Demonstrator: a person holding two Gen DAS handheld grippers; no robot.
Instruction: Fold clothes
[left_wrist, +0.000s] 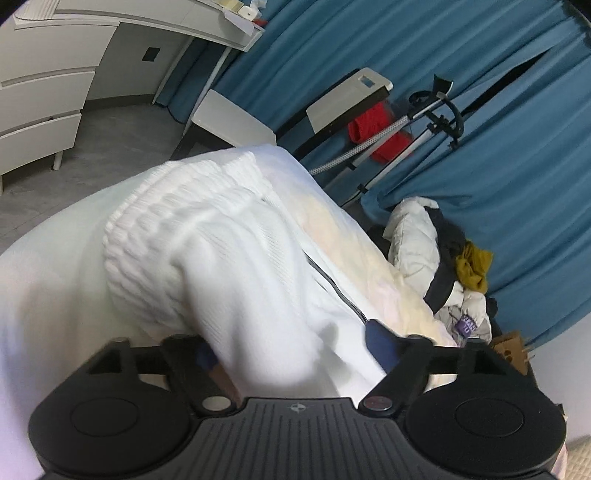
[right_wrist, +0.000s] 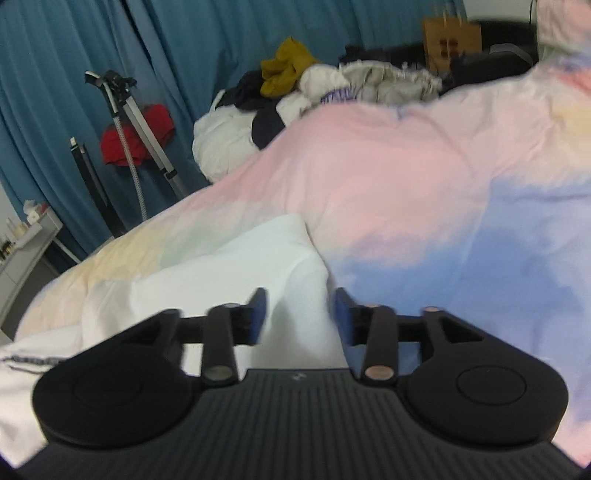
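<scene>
A white zip-up garment (left_wrist: 221, 254) with a ribbed hem and a dark zipper lies bunched on the bed. My left gripper (left_wrist: 295, 354) has its jaws wide apart, and a thick fold of the garment fills the gap between them. In the right wrist view, a smooth white part of the garment (right_wrist: 236, 273) lies on the pastel bedspread (right_wrist: 406, 177). My right gripper (right_wrist: 297, 314) is open, its blue pads (right_wrist: 258, 314) on either side of a raised fold of white cloth.
A pile of clothes (right_wrist: 314, 85) lies at the far side of the bed, with a mustard piece (right_wrist: 284, 66) on top. Blue curtains (left_wrist: 480, 110), a garment steamer stand (right_wrist: 125, 110), white drawers (left_wrist: 44, 92) and a paper bag (right_wrist: 450, 40) surround the bed.
</scene>
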